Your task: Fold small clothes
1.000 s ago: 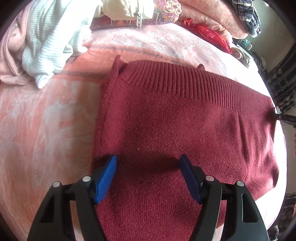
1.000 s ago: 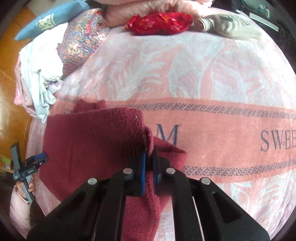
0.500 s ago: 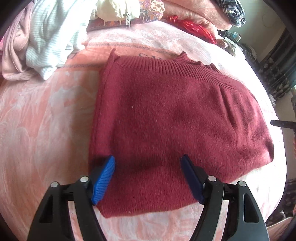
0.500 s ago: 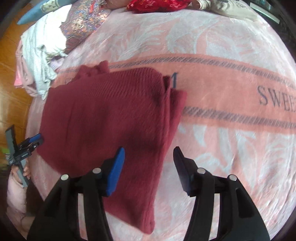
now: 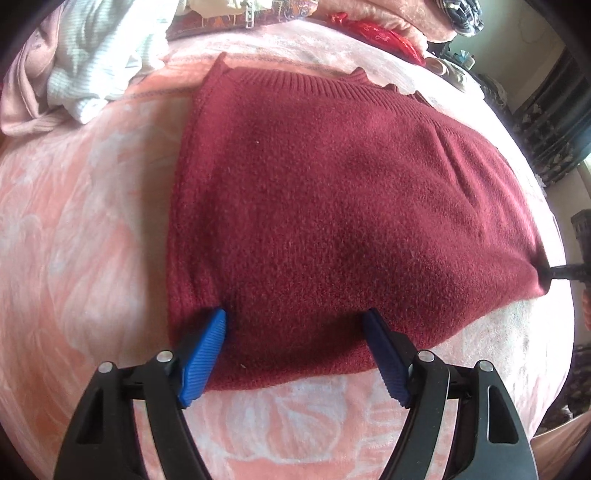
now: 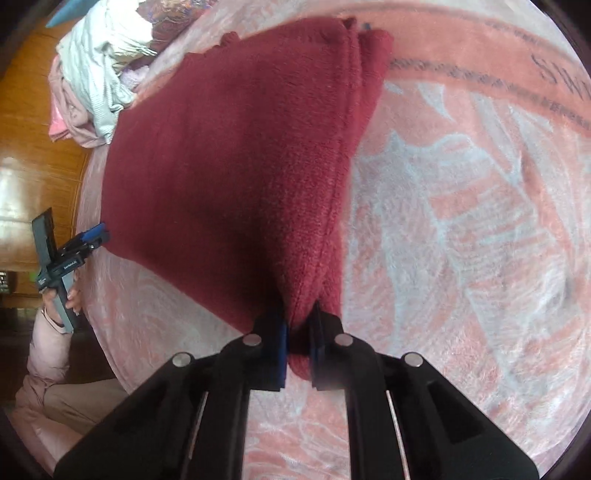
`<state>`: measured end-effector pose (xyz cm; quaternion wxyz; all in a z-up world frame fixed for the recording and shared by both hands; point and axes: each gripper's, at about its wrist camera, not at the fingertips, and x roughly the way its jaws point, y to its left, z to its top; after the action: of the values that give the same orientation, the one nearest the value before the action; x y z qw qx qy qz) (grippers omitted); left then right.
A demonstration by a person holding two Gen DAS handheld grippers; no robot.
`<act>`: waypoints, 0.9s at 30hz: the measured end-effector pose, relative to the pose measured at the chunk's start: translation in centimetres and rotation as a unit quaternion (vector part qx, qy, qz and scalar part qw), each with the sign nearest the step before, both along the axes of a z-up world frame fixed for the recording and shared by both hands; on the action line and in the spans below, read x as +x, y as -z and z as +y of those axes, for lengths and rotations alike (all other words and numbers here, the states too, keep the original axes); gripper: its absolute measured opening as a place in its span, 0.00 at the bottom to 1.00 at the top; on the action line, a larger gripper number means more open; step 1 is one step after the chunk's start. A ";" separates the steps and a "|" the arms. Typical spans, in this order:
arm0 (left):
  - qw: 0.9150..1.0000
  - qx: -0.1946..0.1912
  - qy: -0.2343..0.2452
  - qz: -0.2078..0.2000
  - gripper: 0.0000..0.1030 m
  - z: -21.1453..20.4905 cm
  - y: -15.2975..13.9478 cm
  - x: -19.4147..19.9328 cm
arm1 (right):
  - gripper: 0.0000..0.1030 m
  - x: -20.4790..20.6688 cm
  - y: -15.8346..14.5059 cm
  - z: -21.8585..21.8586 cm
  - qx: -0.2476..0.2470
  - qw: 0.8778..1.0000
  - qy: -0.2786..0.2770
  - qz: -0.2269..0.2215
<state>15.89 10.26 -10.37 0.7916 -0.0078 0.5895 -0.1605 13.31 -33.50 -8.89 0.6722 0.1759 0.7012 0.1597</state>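
A dark red knitted sweater [image 5: 332, 206] lies folded on the pink blanket [image 5: 74, 229]. My left gripper [image 5: 293, 317] hovers open over the sweater's near edge, its blue pads [image 5: 203, 362] wide apart with only flat knit below them. In the right wrist view the sweater [image 6: 229, 166] stretches away, and my right gripper [image 6: 298, 317] is shut on its near corner, with a bunch of the knit pinched between the pads. The right gripper [image 5: 569, 273] also shows at the sweater's right corner in the left wrist view. The left gripper [image 6: 92, 236] is seen at the sweater's left corner.
A pile of pale clothes [image 5: 92, 55] lies at the far left of the bed, also seen as the clothes pile [image 6: 99, 66]. A red item [image 5: 373, 33] and bedding sit at the back. A person's pink sleeve [image 6: 44, 350] and wooden floor [image 6: 29, 166] are at the left.
My right gripper let go of the sweater's far edge, opened, drew back along its right side and shut on the near corner. My left gripper drew back to the near edge, staying open.
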 end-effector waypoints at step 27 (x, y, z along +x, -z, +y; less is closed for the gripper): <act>0.990 -0.077 -0.101 0.059 0.87 8.7 0.2 7.2 | 0.84 5.2 -2.2 0.8 -0.057 0.996 0.014 -0.069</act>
<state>23.04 18.93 -10.54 0.7648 -0.1380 0.6170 -0.1241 18.52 -32.66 -6.71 0.7299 0.1361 0.6587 0.1217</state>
